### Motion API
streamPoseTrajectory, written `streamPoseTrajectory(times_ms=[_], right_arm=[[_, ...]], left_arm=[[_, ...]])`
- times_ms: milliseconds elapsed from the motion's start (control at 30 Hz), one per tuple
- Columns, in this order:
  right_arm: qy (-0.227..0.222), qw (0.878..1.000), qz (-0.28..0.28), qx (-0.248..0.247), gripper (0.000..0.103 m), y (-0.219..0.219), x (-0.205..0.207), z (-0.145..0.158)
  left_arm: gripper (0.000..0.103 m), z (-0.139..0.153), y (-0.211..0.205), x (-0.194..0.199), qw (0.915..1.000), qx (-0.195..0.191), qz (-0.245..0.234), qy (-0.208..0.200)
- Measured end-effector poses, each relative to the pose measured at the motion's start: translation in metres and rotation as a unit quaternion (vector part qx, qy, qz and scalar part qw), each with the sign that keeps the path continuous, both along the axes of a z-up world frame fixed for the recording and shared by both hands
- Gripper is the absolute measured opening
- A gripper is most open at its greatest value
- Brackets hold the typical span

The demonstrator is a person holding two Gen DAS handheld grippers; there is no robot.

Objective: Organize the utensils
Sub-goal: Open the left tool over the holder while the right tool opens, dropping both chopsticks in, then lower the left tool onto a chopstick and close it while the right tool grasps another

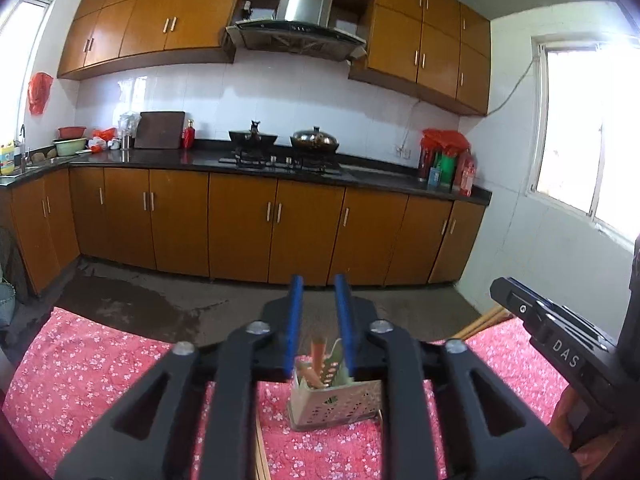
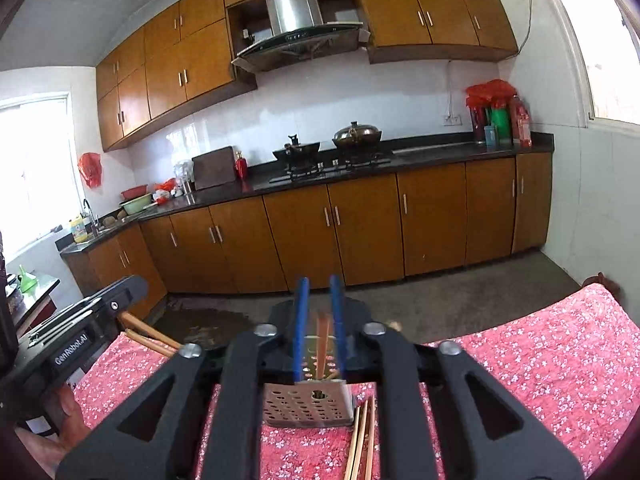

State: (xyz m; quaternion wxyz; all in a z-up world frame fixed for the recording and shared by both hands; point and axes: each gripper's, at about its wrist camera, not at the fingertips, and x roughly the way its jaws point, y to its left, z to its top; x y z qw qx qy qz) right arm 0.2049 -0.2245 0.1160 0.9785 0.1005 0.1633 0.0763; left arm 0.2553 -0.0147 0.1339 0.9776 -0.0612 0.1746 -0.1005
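Observation:
A perforated metal utensil holder stands on the red floral tablecloth; it also shows in the right wrist view. Chopsticks stand inside it. My left gripper is open and empty, its blue fingers above and on either side of the holder. My right gripper is open, fingers on either side of an upright chopstick in the holder without touching it. Loose chopsticks lie on the cloth right of the holder. More chopsticks lie at the table's far left edge.
The other gripper's body shows at the right in the left wrist view and at the left in the right wrist view. Beyond the table edge are a concrete floor, wooden cabinets and a dark counter with a stove.

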Motion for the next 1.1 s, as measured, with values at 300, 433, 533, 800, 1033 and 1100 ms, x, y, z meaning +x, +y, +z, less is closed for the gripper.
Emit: streamPoseTrajectory(times_ms=[300, 433, 533, 800, 1033, 1100], right_arm=[[-0.016, 0.998, -0.049, -0.018, 0.031, -0.030, -0.044, 0.008], [0.049, 0.996, -0.074, -0.026, 0.031, -0.050, -0.051, -0.033], [0.137, 0.988, -0.059, -0.031, 0.031, -0.052, -0.044, -0.093], [0.268, 0.962, 0.032, -0.044, 0.023, 0.000, -0.042, -0.199], [0.283, 0.957, 0.009, -0.068, 0.008, 0.003, -0.037, -0.219], [0.286, 0.956, -0.024, -0.056, 0.008, -0.011, -0.034, -0.217]], left_arm=[[0.035, 0.014, 0.044, -0.046, 0.9992, 0.005, 0.040, -0.009], [0.037, -0.019, 0.069, -0.061, 0.9960, 0.041, 0.075, 0.025], [0.037, -0.063, 0.085, -0.061, 0.9916, 0.054, 0.083, 0.083], [0.036, -0.156, 0.095, -0.059, 0.9758, 0.020, 0.055, 0.211], [0.030, -0.185, 0.072, -0.062, 0.9707, 0.008, 0.023, 0.239], [0.024, -0.191, 0.065, -0.063, 0.9691, 0.010, 0.009, 0.246]])
